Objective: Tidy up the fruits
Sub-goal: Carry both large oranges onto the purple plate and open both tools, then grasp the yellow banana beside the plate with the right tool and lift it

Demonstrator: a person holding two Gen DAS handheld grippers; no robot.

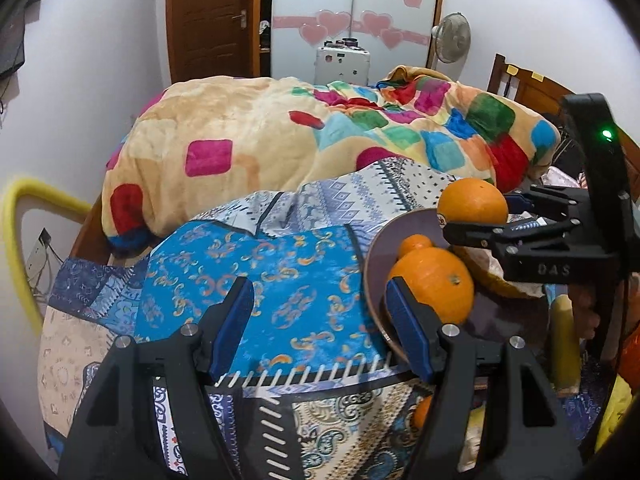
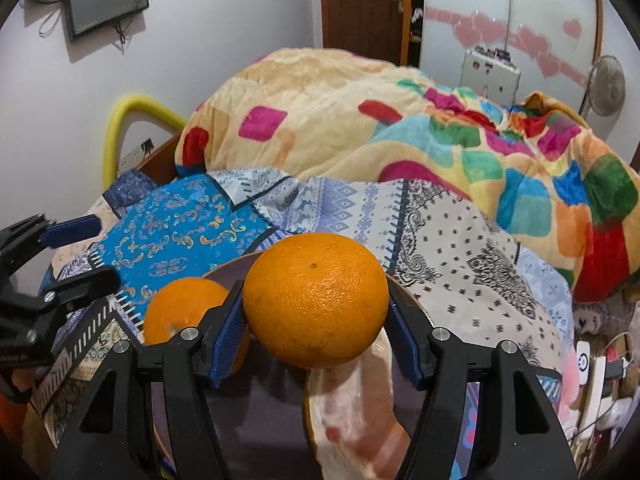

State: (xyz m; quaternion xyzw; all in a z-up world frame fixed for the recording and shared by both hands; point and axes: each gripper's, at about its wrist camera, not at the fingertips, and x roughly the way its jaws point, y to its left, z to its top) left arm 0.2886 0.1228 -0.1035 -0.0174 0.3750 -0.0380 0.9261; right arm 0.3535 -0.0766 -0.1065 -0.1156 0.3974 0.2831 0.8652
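Right claw (image 2: 316,336) clamped on a large orange (image 2: 316,300), blue pads pressed to both sides, fruit lifted clear above a dark round plate (image 2: 256,420). Same orange seen from the left wrist camera (image 1: 472,200), gripped from the right above the plate's rim (image 1: 372,276). Left claw (image 1: 324,324) standing wide with nothing between its pads, hanging over the blue patterned bedsheet (image 1: 260,280), its right finger just beside the plate's edge. On the plate, a second orange (image 1: 432,288) with a smaller one (image 1: 416,244) behind it, touching or nearly so. Under the lifted orange, a pale pinkish piece of fruit (image 2: 352,412), blurred. Behind, a checked blanket (image 1: 280,132) heaped on the bed.
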